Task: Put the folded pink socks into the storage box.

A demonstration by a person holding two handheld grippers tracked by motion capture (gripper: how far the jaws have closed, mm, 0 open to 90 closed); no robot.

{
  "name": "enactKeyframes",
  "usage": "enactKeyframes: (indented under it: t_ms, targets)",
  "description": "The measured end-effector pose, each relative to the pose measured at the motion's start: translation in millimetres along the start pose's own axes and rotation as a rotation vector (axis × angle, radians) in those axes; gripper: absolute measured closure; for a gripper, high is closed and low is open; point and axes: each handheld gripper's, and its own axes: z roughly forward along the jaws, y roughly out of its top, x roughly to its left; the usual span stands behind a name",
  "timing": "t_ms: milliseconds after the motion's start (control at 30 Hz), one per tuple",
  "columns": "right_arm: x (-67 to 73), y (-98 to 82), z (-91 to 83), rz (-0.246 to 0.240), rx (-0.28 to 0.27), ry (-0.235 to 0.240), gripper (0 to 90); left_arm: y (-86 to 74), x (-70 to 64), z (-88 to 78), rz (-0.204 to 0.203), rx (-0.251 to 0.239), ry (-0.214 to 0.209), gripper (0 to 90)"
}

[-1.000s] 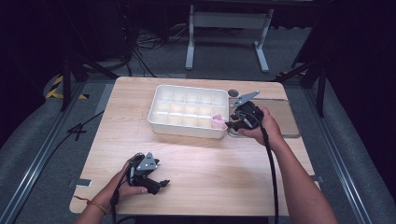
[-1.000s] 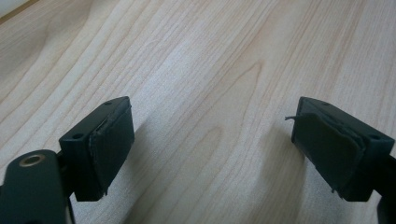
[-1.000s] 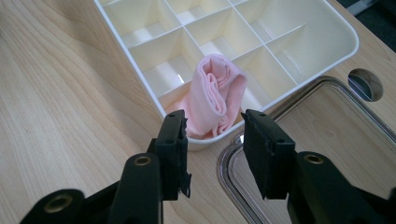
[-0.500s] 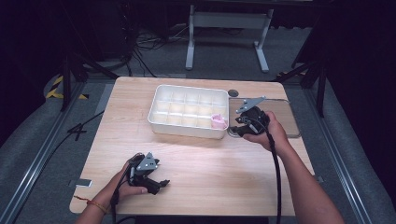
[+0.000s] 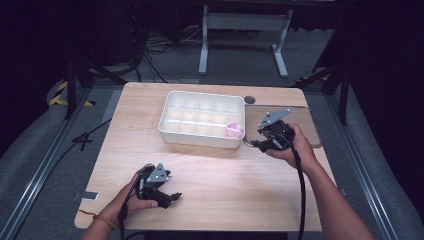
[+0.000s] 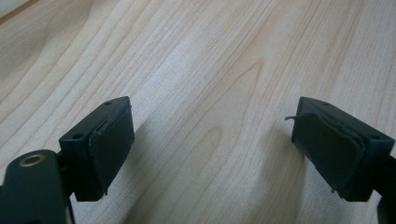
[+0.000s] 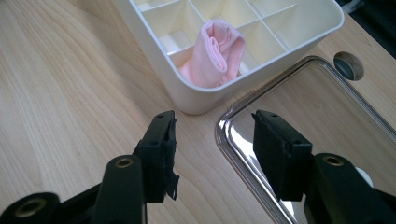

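Note:
A white divided box (image 5: 172, 131) stands at the middle back of the wooden table. A rolled pink cloth (image 5: 234, 131) (image 7: 214, 52) leans in its near right corner compartment. My right gripper (image 5: 256, 144) (image 7: 212, 151) hovers just right of that corner, over the edge of a clear lid (image 5: 305, 125) (image 7: 322, 107). Its jaws have just been opening and nothing is between them. My left gripper (image 5: 175, 198) (image 6: 210, 154) rests near the front left of the table, jaws open over bare wood.
The clear lid lies flat to the right of the box. A round cable hole (image 5: 250, 100) (image 7: 347, 66) sits in the table behind the lid. Dark floor with cables and a metal stand surrounds the table.
My right gripper has drawn back to the right, away from the box, leaving the pink cloth in the corner compartment. The left gripper has stayed where it was.

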Motion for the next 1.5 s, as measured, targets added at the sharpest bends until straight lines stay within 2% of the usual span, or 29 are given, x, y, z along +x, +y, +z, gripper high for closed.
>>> enactKeyframes:
  t_ms: [733, 1500]
  targets:
    - [10.6, -33.8, -11.8, -0.031, 0.009, -0.028, 44.3, 0.0, 0.0, 0.0, 0.0, 0.0, 0.0, 13.3]
    - [11.9, -75.2, -13.1, -0.015, 0.041, -0.046, 42.0, 0.0, -0.2, -0.1, -0.001, 0.0, 0.002, 13.3]
